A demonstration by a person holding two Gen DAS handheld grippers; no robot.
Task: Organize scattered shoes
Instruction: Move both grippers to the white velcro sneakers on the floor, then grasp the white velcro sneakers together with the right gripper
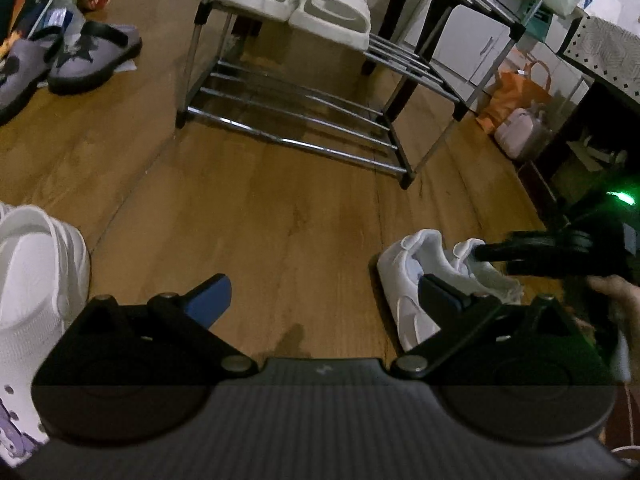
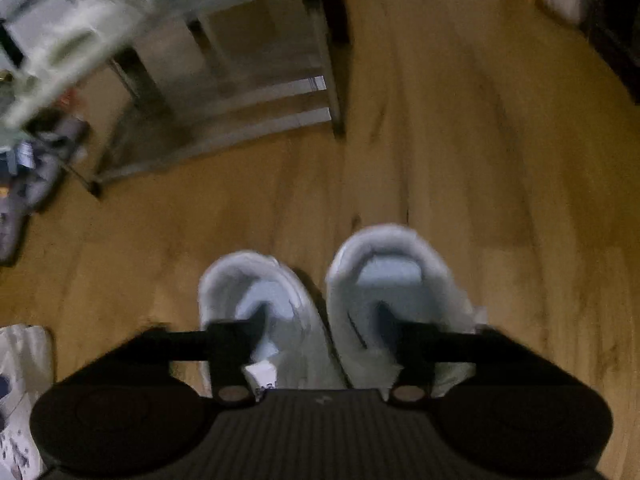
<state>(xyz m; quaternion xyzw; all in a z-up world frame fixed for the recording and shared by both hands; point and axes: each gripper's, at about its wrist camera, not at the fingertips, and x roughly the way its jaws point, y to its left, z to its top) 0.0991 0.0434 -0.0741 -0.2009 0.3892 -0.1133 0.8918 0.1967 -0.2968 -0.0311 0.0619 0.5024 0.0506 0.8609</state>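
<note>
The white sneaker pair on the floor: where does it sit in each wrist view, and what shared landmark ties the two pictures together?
Left wrist view: white sneaker pair at lower right, partly behind the left tongs' right finger.
Right wrist view: white sneaker pair at bottom centre, heels up-frame, under the open right tongs.
Shared landmark: the metal shoe rack, upper centre in the left view, upper left and blurred in the right.

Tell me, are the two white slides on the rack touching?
Touching. The left wrist view shows the two white slides pressed side by side on the shoe rack, no gap.
</note>
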